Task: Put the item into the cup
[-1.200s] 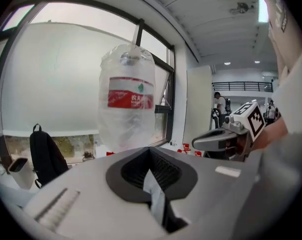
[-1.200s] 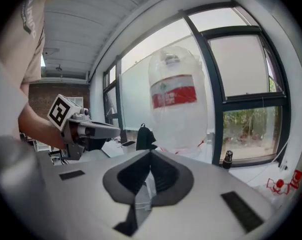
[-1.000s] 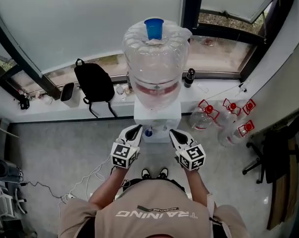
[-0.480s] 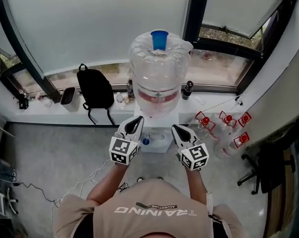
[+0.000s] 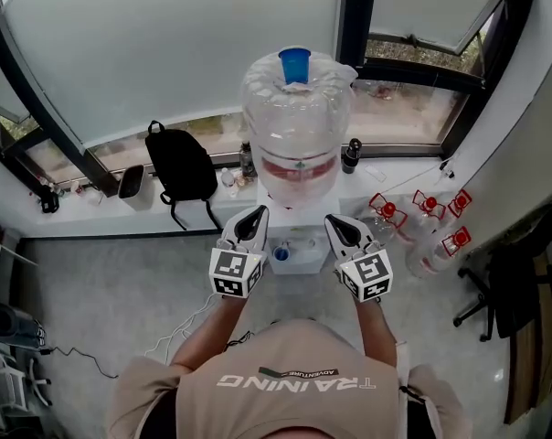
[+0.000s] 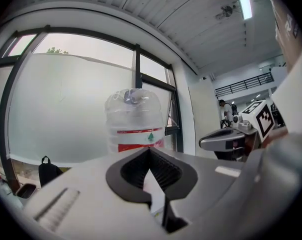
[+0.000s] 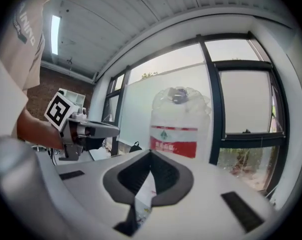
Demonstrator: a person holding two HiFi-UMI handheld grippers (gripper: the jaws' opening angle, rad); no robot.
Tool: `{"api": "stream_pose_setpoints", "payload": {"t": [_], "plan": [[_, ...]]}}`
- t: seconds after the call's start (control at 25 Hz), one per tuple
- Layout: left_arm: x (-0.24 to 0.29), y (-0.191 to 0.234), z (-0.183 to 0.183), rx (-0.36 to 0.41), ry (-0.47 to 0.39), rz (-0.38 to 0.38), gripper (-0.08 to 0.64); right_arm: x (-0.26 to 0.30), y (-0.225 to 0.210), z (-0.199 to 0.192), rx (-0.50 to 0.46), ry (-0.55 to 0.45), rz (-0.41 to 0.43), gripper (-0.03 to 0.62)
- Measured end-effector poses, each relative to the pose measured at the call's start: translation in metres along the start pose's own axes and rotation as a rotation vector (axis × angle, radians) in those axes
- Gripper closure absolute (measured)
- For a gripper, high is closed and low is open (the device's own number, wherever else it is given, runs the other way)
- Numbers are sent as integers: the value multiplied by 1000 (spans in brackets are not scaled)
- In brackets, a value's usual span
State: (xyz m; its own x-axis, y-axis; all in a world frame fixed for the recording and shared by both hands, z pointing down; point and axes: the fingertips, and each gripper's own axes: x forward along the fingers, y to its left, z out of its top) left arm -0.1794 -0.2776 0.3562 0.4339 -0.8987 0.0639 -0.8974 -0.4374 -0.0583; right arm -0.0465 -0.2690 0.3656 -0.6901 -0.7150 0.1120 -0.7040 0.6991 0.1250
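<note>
1. The white dispenser [image 5: 300, 242] is showing only partly between the two grippers, and the big clear water bottle [image 5: 297, 126] is covering its top.
2. Which thing is the item to go into the cup is not something I can tell; nothing is sitting between either pair of jaws.
3. The blue cup [image 5: 294, 65] is standing upright on top of the water bottle, open end up, small and plain. In the gripper views it is showing only dimly through the plastic.
4. The left gripper [image 5: 255, 214] is pointing at the dispenser with its jaws closed together, tips meeting, gripping nothing.
5. The right gripper [image 5: 336, 220] is doing the same just beside it, jaws together and empty.
6. Counting: one cup, one water bottle bearing one red label band, two grippers, one black backpack [image 5: 178, 163] leaning on the window ledge.
7. Clear jugs [image 5: 413, 231] are standing on the floor at the right; four red caps are showing, though the clear bodies are blurring together.
</note>
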Motion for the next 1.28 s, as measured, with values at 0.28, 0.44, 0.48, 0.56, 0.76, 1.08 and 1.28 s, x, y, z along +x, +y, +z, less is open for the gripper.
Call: {"api": "stream_pose_setpoints", "payload": {"t": [0.28, 0.44, 0.48, 0.56, 0.76, 1.08, 1.28], "plan": [[2, -2, -5, -25, 4, -34, 552, 2, 5, 19, -32, -8, 1, 581], [0, 0, 1, -18, -5, -36, 552, 1, 1, 20, 4, -21, -25, 581], [1, 0, 2, -21, -5, -38, 552, 0, -1, 19, 6, -19, -31, 581], [2, 1, 2, -32, -1, -44, 552, -1, -2, 18, -5, -15, -42, 581], [3, 2, 5, -29, -3, -47, 552, -2, -5, 17, -1, -16, -42, 581], [3, 2, 2, -37, 5, -41, 552, 0, -1, 14, -8, -14, -34, 581], [7, 0, 10, -37, -17, -39, 552, 4, -4, 12, -8, -12, -34, 581]]}}
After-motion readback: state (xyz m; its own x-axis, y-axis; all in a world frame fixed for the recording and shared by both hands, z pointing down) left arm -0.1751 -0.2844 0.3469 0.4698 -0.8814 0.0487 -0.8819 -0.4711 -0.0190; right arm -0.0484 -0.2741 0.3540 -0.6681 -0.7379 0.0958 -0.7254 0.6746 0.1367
